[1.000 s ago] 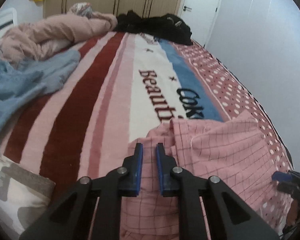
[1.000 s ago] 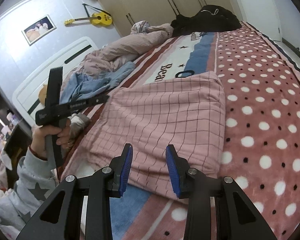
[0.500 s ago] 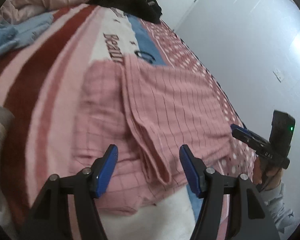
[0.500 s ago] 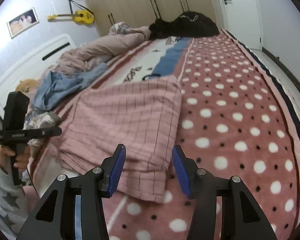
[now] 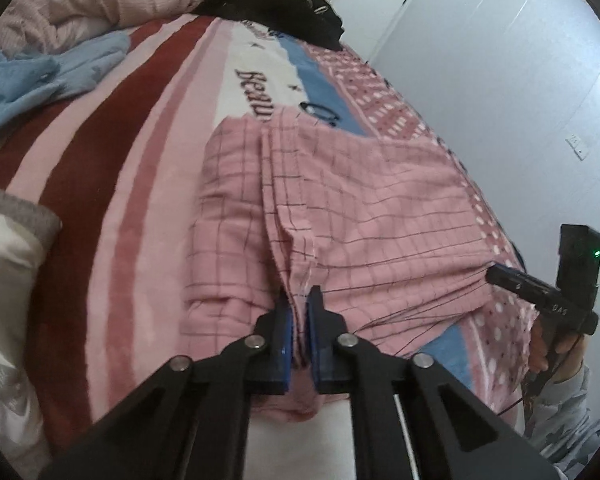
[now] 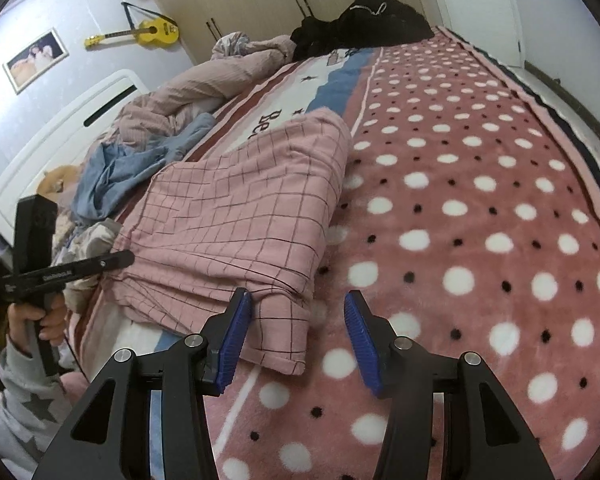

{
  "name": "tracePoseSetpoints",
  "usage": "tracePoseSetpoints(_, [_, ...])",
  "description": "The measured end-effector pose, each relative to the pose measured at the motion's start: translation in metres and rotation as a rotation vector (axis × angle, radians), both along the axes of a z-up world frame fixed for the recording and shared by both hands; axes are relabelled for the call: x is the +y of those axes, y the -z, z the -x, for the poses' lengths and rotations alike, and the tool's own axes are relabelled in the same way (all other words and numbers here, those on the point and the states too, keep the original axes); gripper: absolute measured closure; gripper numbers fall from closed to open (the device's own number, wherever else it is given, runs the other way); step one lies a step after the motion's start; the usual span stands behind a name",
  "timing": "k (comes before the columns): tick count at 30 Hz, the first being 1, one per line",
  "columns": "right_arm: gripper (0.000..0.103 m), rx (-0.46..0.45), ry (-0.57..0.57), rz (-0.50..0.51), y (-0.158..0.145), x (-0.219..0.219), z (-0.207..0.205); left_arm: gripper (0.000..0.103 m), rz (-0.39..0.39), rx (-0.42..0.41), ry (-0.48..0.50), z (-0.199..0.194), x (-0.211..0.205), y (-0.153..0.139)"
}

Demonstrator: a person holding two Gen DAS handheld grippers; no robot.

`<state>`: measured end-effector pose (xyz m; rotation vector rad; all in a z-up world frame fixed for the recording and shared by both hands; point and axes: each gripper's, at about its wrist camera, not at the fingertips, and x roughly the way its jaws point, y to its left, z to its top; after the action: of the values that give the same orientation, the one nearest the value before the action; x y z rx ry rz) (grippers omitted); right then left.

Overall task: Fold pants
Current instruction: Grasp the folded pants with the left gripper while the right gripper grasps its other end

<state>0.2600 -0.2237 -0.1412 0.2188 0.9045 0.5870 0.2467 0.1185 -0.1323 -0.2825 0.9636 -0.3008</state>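
The pink checked pants lie folded on the bed blanket; they also show in the right wrist view. My left gripper is shut on a raised fold at the near edge of the pants. It shows from the side in the right wrist view, at the pants' left edge. My right gripper is open, its blue pads on either side of the near right corner of the pants, not closed on it. It shows in the left wrist view at the pants' right edge.
The bed is covered by a striped and polka-dot blanket. Blue clothes and a pink duvet lie at the left, black clothes at the far end. A pillow lies near left. A wall runs along the right.
My left gripper, open half a second ago, has closed on a fold of the pants. My right gripper has opened wider and come down to the pants' near right corner.
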Motion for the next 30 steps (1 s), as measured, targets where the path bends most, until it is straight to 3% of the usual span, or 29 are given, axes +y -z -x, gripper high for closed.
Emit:
tracePoseSetpoints(2, [0.058,0.0,0.002,0.009,0.0,0.002,-0.001,0.093,-0.012,-0.006,0.005,0.003,0.001,-0.003])
tracePoseSetpoints(4, [0.058,-0.003,0.004,0.004,-0.002,0.0,-0.002,0.08,-0.033,-0.023,-0.007,0.005,0.007,-0.011])
tracePoseSetpoints(6, [0.055,-0.009,0.008,-0.001,-0.007,-0.003,-0.004,0.05,-0.05,-0.053,-0.035,0.005,0.018,-0.022])
tracePoseSetpoints(7, [0.049,-0.013,0.01,-0.006,-0.01,-0.005,-0.005,0.043,-0.057,-0.067,-0.052,0.003,0.023,-0.026])
tracePoseSetpoints(8, [0.047,-0.015,0.009,-0.011,-0.013,-0.006,-0.008,0.035,-0.045,-0.073,-0.053,0.0,0.029,-0.031])
tracePoseSetpoints(12, [0.039,0.007,-0.001,-0.031,-0.021,-0.008,-0.025,0.022,0.073,-0.043,-0.04,-0.025,0.048,-0.026])
tracePoseSetpoints(17, [0.039,0.103,-0.06,-0.068,-0.006,0.002,-0.054,0.022,0.195,0.083,-0.033,-0.059,0.053,0.004])
tracePoseSetpoints(20, [0.038,0.149,-0.09,-0.06,0.01,0.012,-0.065,0.022,0.252,0.108,0.004,-0.068,0.045,0.015])
tracePoseSetpoints(23, [0.037,0.172,-0.11,-0.117,0.019,0.015,-0.07,0.022,0.285,0.119,0.032,-0.073,0.035,0.02])
tracePoseSetpoints(27, [0.041,0.178,-0.127,-0.162,0.025,0.018,-0.074,0.024,0.218,0.112,0.037,-0.074,0.023,0.021])
tracePoseSetpoints(30, [0.049,0.19,-0.156,-0.184,0.027,0.023,-0.073,0.039,0.089,0.079,0.039,-0.066,0.009,0.015])
